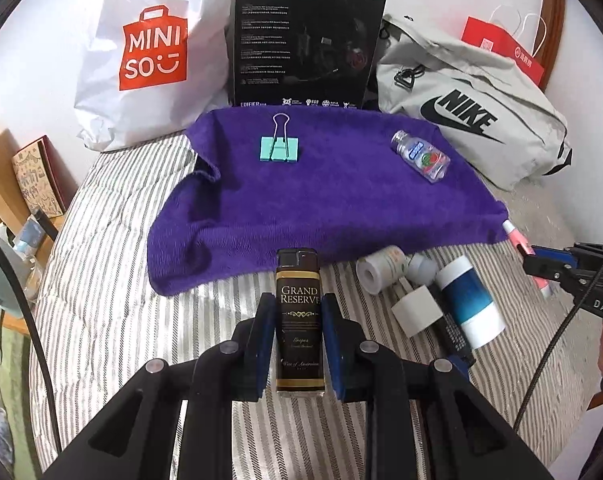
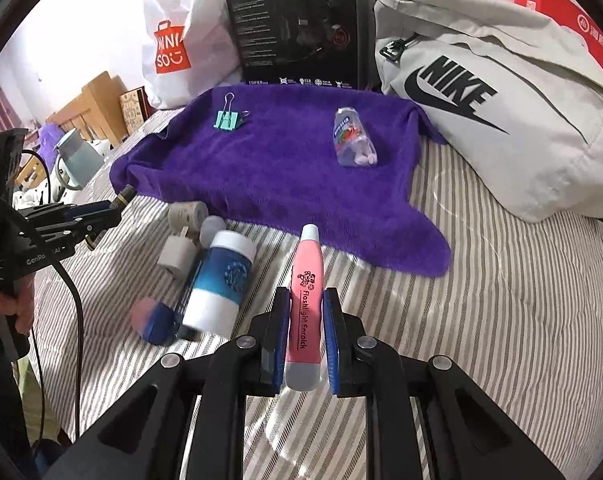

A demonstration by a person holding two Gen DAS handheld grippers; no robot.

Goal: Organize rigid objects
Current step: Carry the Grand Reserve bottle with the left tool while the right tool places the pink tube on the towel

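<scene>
My left gripper (image 1: 297, 308) is shut on a black "Grand Reserve" lighter (image 1: 299, 320), held above the striped bed just short of the purple towel (image 1: 321, 200). My right gripper (image 2: 306, 300) is shut on a pink "Flashlight" earpick tube (image 2: 307, 300), near the towel's front edge (image 2: 341, 240). On the towel lie a teal binder clip (image 1: 279, 147) (image 2: 228, 119) and a small clear bottle (image 1: 421, 156) (image 2: 353, 138). The right gripper with the pink tube also shows in the left wrist view (image 1: 529, 256); the left gripper shows in the right wrist view (image 2: 113, 206).
Loose items lie on the bed by the towel: a blue-and-white cylinder (image 1: 471, 300) (image 2: 221, 280), white rolls (image 1: 379, 268) (image 2: 177, 256), a blue capsule shape (image 2: 153, 320). Behind stand a Miniso bag (image 1: 153, 48), a black box (image 1: 305, 40) and a Nike bag (image 1: 473, 112).
</scene>
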